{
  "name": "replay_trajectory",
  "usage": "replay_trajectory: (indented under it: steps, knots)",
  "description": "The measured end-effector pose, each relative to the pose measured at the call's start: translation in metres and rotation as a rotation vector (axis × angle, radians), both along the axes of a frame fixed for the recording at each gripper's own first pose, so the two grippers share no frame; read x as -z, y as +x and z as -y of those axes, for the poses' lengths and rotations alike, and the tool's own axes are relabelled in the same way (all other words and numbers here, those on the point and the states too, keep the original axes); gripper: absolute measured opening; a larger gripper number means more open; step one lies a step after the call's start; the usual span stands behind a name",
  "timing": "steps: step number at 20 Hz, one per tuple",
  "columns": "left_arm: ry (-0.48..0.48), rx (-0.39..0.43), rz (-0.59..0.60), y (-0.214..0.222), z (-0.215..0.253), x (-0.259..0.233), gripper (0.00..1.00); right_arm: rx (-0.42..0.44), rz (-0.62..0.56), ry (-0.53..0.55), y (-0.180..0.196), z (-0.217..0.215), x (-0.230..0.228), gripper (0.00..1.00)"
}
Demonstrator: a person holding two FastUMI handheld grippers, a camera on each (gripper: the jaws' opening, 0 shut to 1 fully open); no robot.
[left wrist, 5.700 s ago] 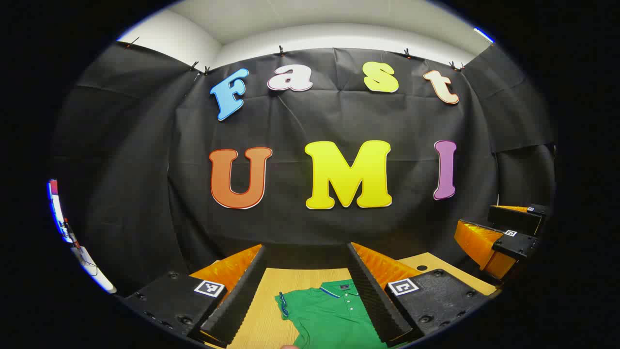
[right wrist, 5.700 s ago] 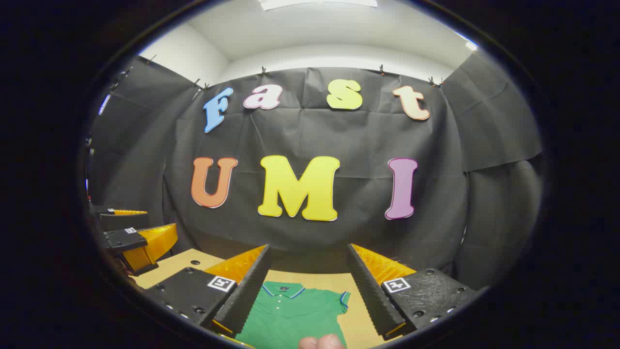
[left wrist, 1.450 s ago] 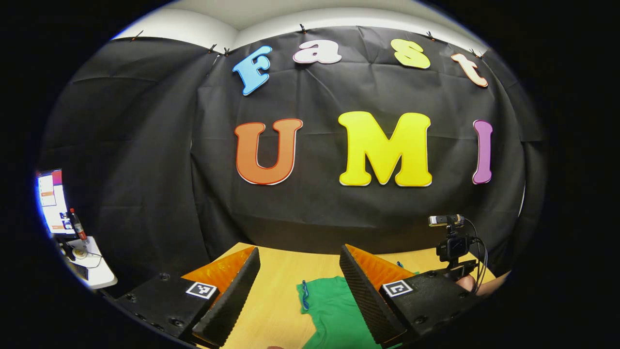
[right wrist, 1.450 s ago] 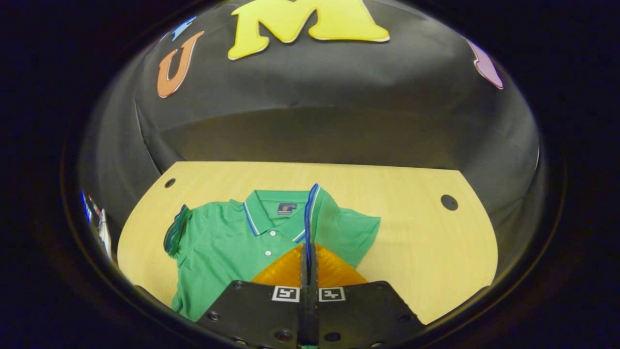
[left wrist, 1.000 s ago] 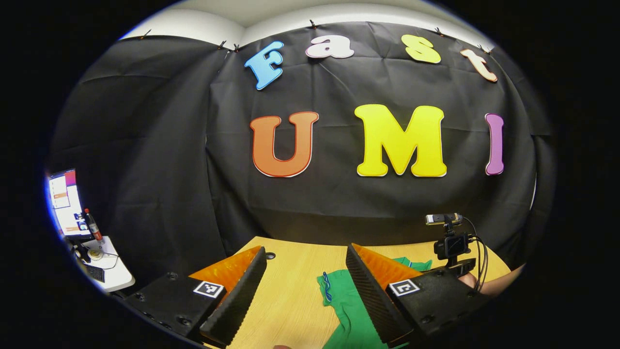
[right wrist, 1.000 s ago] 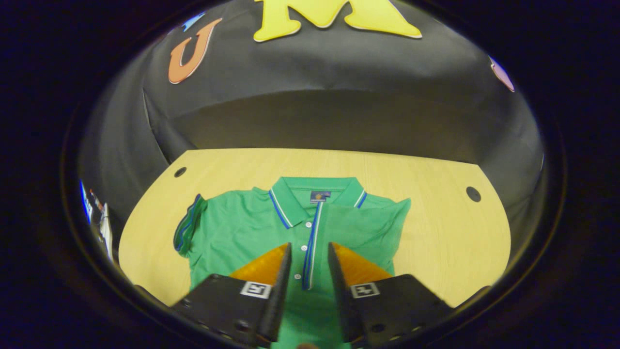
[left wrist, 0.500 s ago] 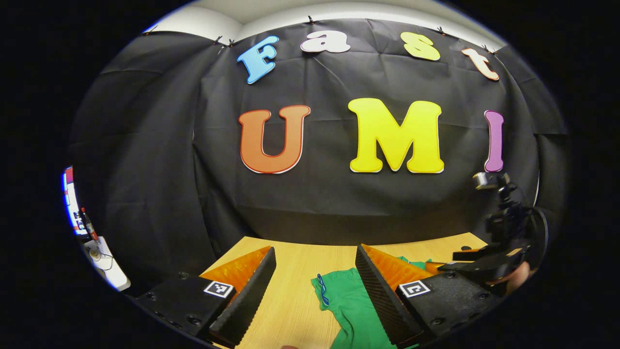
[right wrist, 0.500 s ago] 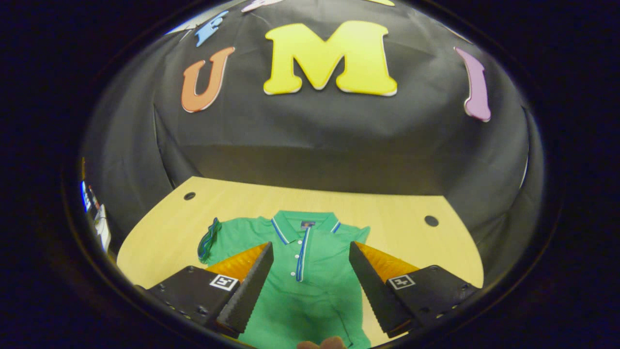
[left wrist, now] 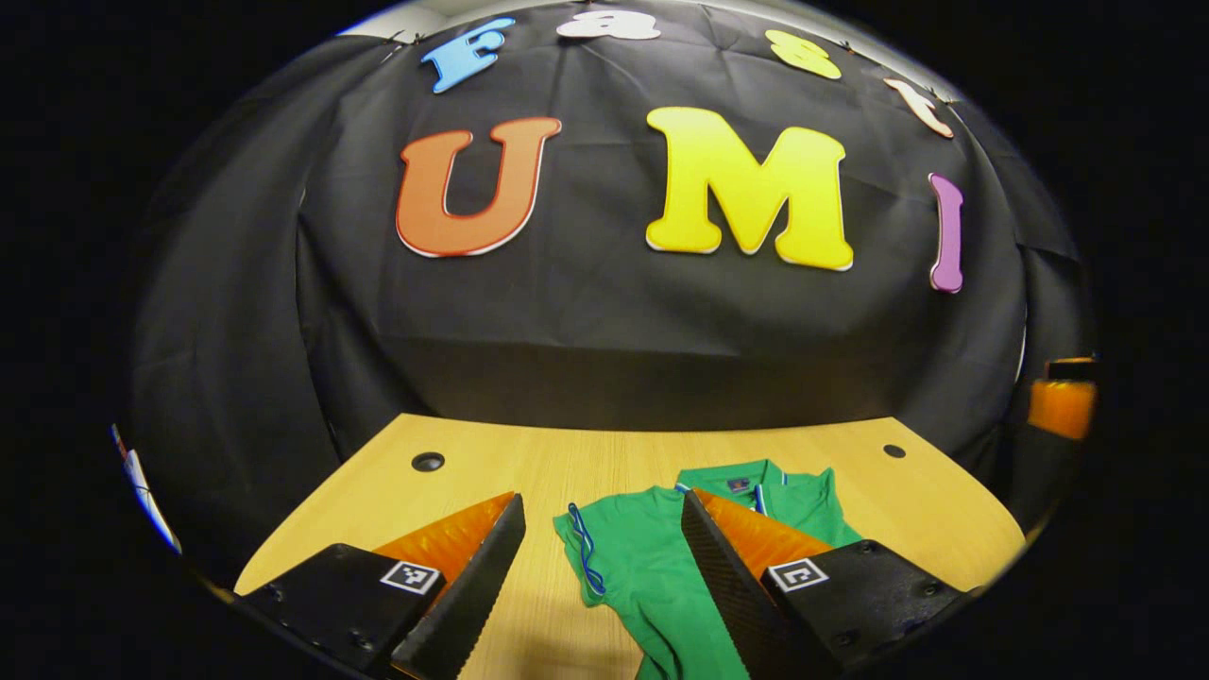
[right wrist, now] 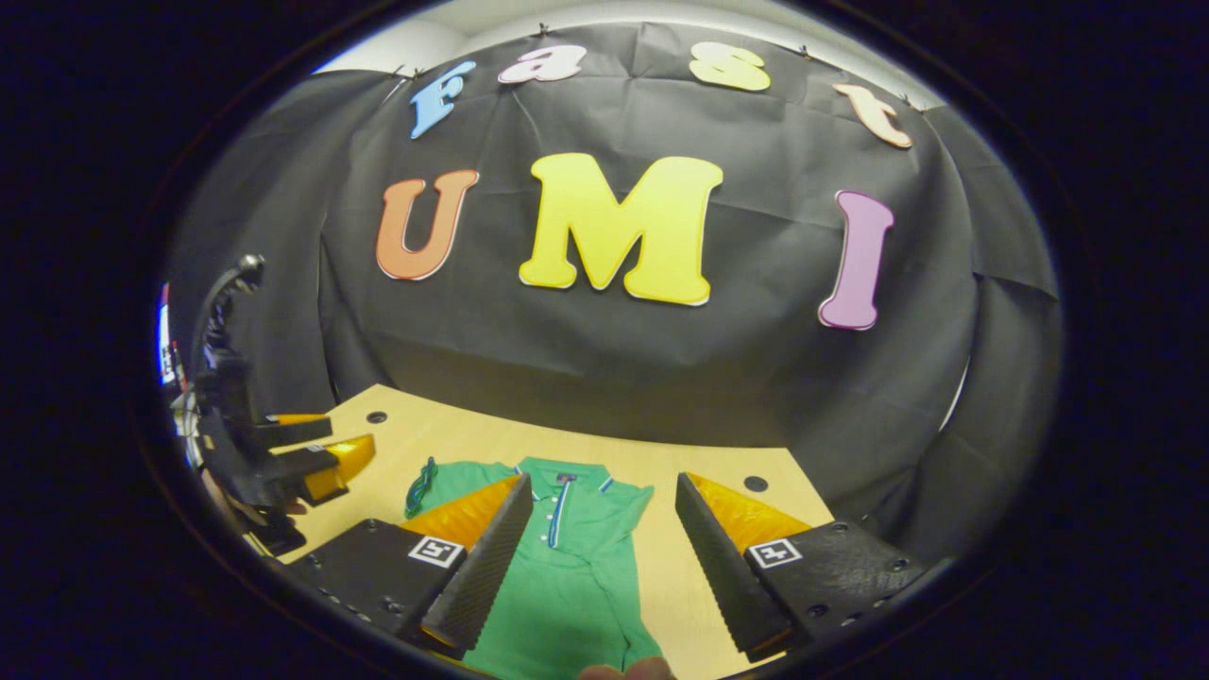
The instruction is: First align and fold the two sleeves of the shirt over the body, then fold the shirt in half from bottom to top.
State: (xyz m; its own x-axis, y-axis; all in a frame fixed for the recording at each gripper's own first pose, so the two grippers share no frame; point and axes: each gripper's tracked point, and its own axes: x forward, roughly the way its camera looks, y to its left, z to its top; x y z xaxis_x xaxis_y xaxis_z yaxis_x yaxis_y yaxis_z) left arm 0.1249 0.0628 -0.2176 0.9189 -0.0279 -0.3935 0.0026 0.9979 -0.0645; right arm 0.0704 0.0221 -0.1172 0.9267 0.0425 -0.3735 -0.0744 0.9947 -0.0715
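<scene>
Left gripper view: left gripper [left wrist: 597, 576] held above the wooden table [left wrist: 491, 467], jaws spread wide and holding nothing; the green polo shirt [left wrist: 652, 567] lies flat near the table's near edge, its blue-trimmed sleeve [left wrist: 581, 552] between the fingers. Right gripper view: right gripper [right wrist: 595, 557], jaws likewise wide apart and empty, above the shirt [right wrist: 567, 576]; the collar [right wrist: 565, 472] points toward the far edge, and the left gripper [right wrist: 316, 449] hovers over the table's left side.
</scene>
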Motion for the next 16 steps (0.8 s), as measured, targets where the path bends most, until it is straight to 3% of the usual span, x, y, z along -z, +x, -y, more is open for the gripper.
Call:
replay_trajectory:
  steps: [8, 16]
  knots:
    - [-0.008, -0.012, -0.159, 0.036, -0.013, 0.100, 1.00, 0.129, -0.047, -0.075, -0.041, 0.060, 0.004, 0.95]
    - [0.031, 0.031, -0.266, 0.056, -0.019, 0.165, 1.00, 0.197, -0.121, -0.063, -0.056, 0.070, 0.021, 0.95]
